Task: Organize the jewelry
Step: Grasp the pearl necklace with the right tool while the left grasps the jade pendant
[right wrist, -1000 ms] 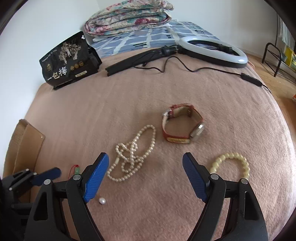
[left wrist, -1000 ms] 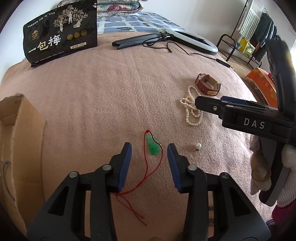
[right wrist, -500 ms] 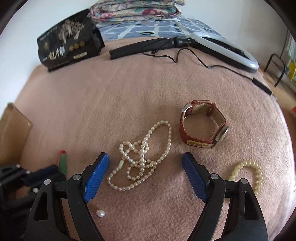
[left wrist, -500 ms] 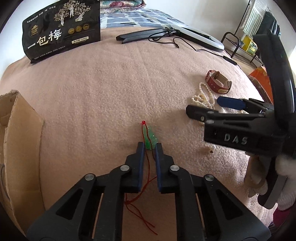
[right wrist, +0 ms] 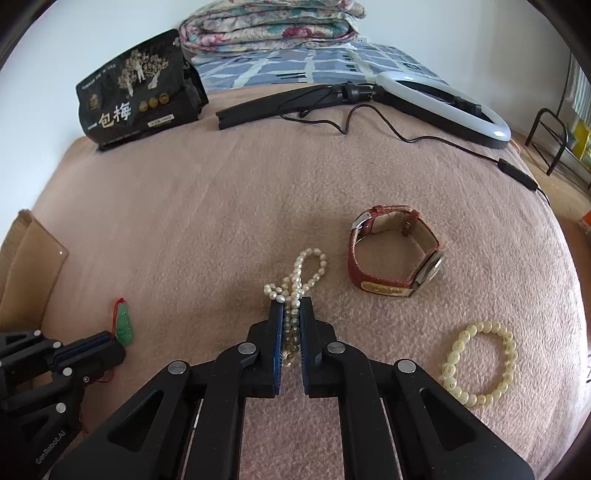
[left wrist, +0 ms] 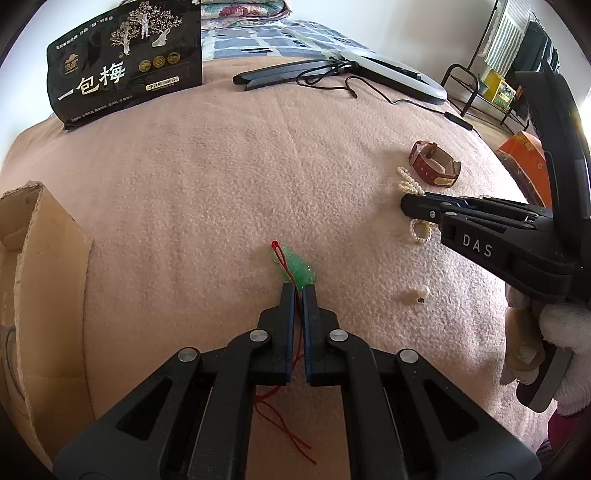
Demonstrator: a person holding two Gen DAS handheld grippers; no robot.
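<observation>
A green jade pendant [left wrist: 293, 268] on a red cord lies on the pink blanket. My left gripper [left wrist: 298, 290] is shut on the pendant's near end and the cord; it also shows in the right wrist view [right wrist: 110, 341] beside the pendant [right wrist: 123, 323]. My right gripper [right wrist: 291, 306] is shut on a pearl necklace [right wrist: 303, 271], whose far loops stick out past the tips. In the left wrist view the right gripper [left wrist: 410, 205] covers most of the necklace [left wrist: 408, 184]. A red-strapped watch [right wrist: 395, 256], a cream bead bracelet [right wrist: 480, 363] and a loose pearl [left wrist: 421, 291] lie nearby.
A cardboard box [left wrist: 33, 266] stands at the left edge of the bed. A black printed bag [left wrist: 125, 62], a ring light with its stand and cable [right wrist: 443, 101], and folded quilts [right wrist: 273, 24] lie at the back. A metal rack [left wrist: 480, 85] stands beyond the bed, right.
Both grippers went from open to shut. The left closed on the green pendant and its cord. The right moved forward over the pearl necklace and closed on it.
</observation>
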